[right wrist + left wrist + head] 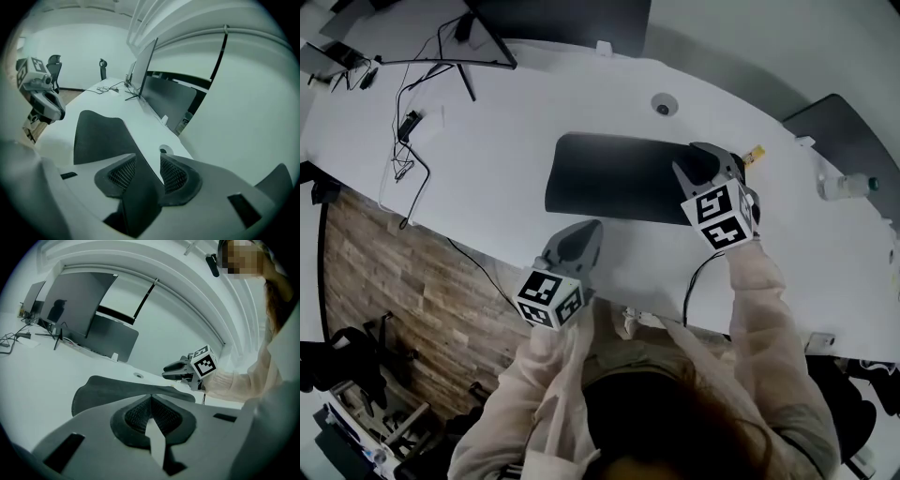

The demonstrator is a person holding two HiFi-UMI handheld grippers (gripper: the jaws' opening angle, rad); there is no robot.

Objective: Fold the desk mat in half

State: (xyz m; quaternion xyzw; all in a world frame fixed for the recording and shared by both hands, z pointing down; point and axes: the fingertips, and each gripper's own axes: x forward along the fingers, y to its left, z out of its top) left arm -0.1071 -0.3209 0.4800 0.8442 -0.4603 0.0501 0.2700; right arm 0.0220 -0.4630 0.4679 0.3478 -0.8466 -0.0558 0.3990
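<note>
Mat [614, 178] lies on my desk [487, 103]; my right gripper [701, 164] gapes around its edge, left gripper [579, 236] clenched on nothing.

Matt desk mat [609, 178] on smooth white tabletop [534, 103].

Office: long white desk [581, 103], monitor [79, 301], trailing cables [411, 127], swivel chairs [54, 64].

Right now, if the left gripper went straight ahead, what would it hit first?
Most likely the near edge of the desk mat, beyond a strip of bare desk; depth is unclear, so the left gripper could skim over it.
</note>
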